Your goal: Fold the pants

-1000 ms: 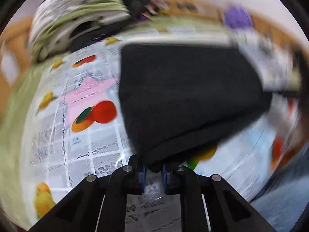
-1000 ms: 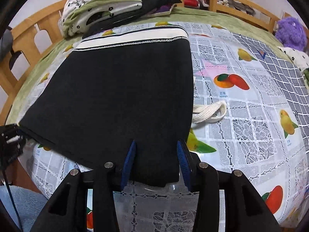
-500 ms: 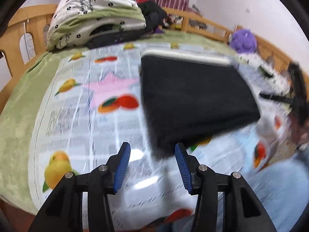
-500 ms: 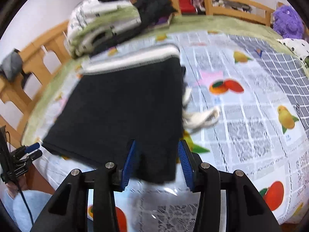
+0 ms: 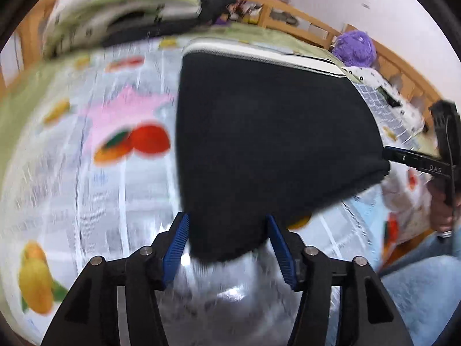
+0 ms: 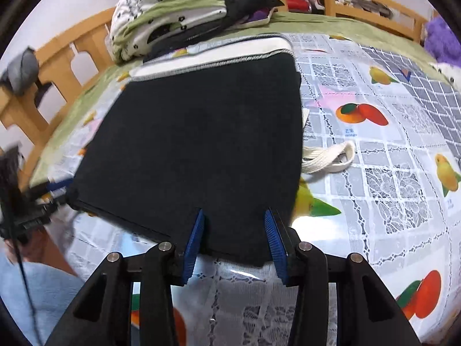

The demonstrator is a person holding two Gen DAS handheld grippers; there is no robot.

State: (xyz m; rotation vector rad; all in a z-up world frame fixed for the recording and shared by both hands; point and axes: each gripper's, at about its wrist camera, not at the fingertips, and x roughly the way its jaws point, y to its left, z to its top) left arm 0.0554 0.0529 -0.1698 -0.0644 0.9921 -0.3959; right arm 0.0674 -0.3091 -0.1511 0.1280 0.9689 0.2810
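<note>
In the lower centre of the right wrist view, the right gripper has its 2 blue fingers spread, the near hem of the folded black pants lying between them, ungripped. In the left wrist view, the left gripper is likewise spread around the near corner of the pants. The pants lie flat on the fruit-print tablecloth, long axis running away toward the white waistband at upper centre. A cream drawstring pokes out at right. Bedding pile sits upper left.
</note>
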